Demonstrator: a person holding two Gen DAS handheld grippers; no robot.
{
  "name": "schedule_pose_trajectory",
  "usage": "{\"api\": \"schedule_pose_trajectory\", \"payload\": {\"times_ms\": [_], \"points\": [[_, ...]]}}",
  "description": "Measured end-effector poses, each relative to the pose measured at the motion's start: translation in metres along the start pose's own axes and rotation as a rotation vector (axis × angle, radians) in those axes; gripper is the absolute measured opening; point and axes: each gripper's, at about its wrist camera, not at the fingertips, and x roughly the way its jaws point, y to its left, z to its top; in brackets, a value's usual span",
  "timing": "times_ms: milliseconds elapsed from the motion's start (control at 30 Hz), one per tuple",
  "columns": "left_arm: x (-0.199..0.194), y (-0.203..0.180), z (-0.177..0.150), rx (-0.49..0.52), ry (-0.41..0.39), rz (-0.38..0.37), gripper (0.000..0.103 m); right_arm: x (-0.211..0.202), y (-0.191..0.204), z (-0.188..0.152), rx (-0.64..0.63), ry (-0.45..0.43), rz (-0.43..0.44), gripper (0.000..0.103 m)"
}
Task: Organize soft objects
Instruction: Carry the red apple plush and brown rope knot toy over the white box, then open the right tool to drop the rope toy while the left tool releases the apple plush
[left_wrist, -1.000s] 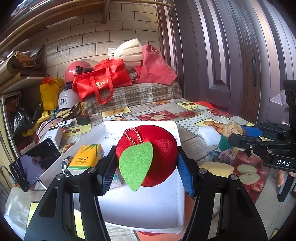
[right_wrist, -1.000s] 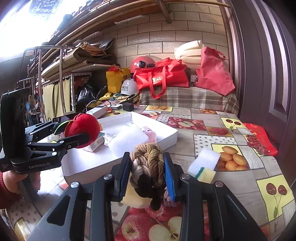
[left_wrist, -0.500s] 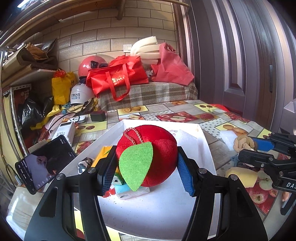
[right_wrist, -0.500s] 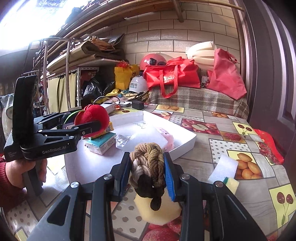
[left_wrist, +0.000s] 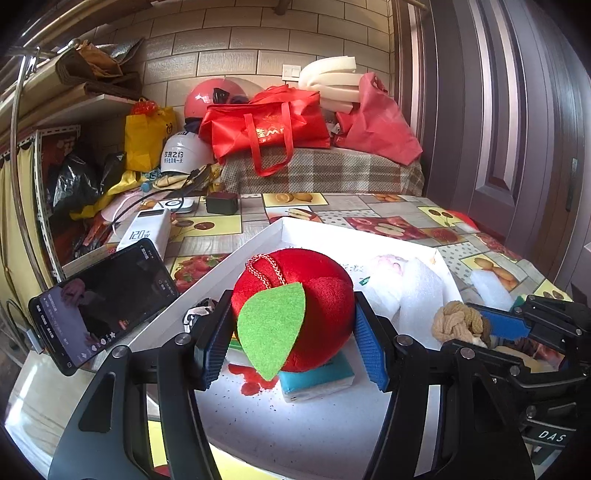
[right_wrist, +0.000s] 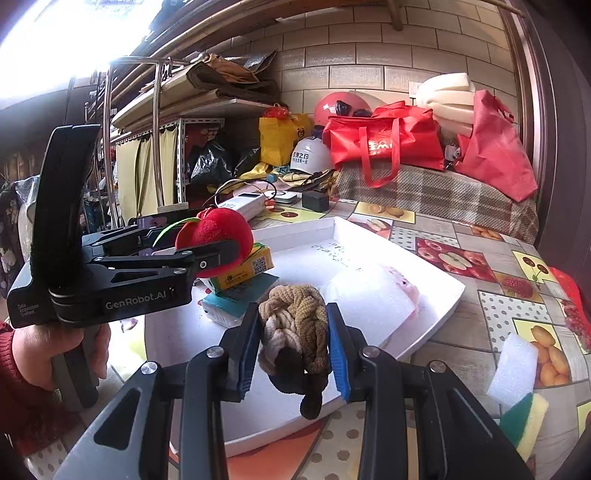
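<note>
My left gripper (left_wrist: 291, 339) is shut on a red plush apple (left_wrist: 295, 302) with a green felt leaf, held above the white tray (left_wrist: 236, 254). It also shows in the right wrist view (right_wrist: 214, 236). My right gripper (right_wrist: 293, 343) is shut on a braided tan and brown rope knot (right_wrist: 295, 321), held over the tray's near edge (right_wrist: 436, 321); the knot shows at the right in the left wrist view (left_wrist: 458, 321). In the tray lie white foam sheets (right_wrist: 369, 295), a pink soft item (right_wrist: 402, 280), a teal tissue pack (left_wrist: 317, 380) and a yellow box (right_wrist: 247, 269).
A phone (left_wrist: 99, 306) leans left of the tray, with a white power bank (left_wrist: 147, 229) behind it. A white foam piece (right_wrist: 513, 369) and a green-yellow sponge (right_wrist: 524, 424) lie on the fruit-patterned tablecloth (right_wrist: 480, 258) at the right. Red bags (left_wrist: 266, 125) and helmets sit at the back.
Both grippers have moved left over the tray, each still holding its object. The rope knot has gone from above the yellow sponge and tablecloth to the tray's edge.
</note>
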Motion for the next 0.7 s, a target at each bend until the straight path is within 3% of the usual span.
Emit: {"api": "schedule_pose_trajectory", "payload": {"times_ms": [200, 400, 567, 700], "points": [[0.009, -0.003, 0.003, 0.027, 0.024, 0.001, 0.062, 0.034, 0.007, 0.001, -0.032, 0.150, 0.050, 0.034], [0.008, -0.004, 0.003, 0.029, 0.024, -0.007, 0.062, 0.063, -0.016, 0.005, 0.054, 0.227, -0.015, 0.034], [0.005, -0.003, 0.005, 0.029, 0.010, -0.009, 0.062, 0.062, -0.048, 0.006, 0.221, 0.205, -0.100, 0.034], [0.008, -0.004, 0.007, 0.025, 0.003, -0.011, 0.062, 0.051, -0.046, 0.006, 0.224, 0.159, -0.109, 0.034]]}}
